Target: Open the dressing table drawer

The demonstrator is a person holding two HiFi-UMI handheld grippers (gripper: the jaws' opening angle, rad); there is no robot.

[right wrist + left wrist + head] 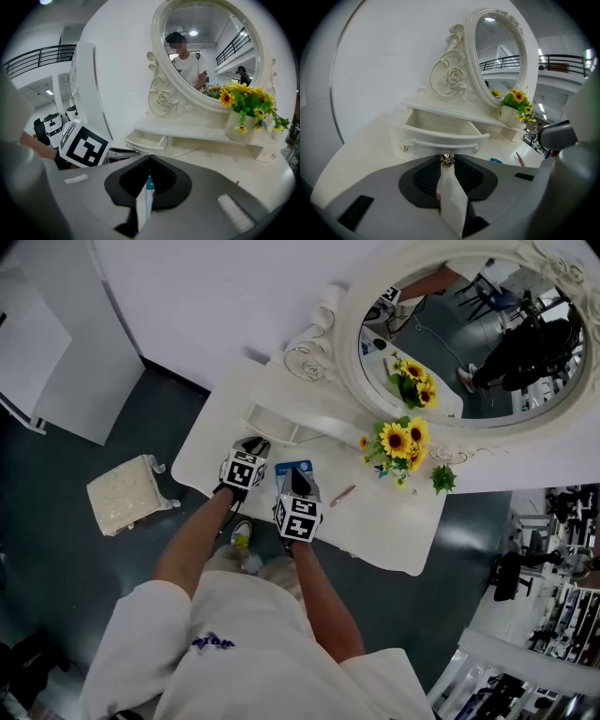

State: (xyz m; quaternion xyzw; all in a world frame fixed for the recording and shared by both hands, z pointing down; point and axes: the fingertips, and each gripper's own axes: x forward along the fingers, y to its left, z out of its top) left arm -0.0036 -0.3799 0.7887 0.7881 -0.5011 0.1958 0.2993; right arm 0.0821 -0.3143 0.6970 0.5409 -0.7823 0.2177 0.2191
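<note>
The white dressing table [398,526] has a small drawer [274,424] under its mirror shelf, and the drawer stands pulled out. In the left gripper view the drawer [440,130] shows an empty inside and a curved front. My left gripper [447,158] is shut on the drawer's small brass knob [446,161]. In the head view my left gripper [251,448] sits just before the drawer front. My right gripper [298,486] hovers beside it over a blue card [292,468]. In its own view the right gripper [149,159] is shut with nothing held.
An oval mirror [469,334] in a carved frame rises behind the shelf. A vase of sunflowers [398,442] stands right of the drawer, and a pink pen [342,494] lies on the tabletop. A cushioned stool [127,493] sits on the floor to the left.
</note>
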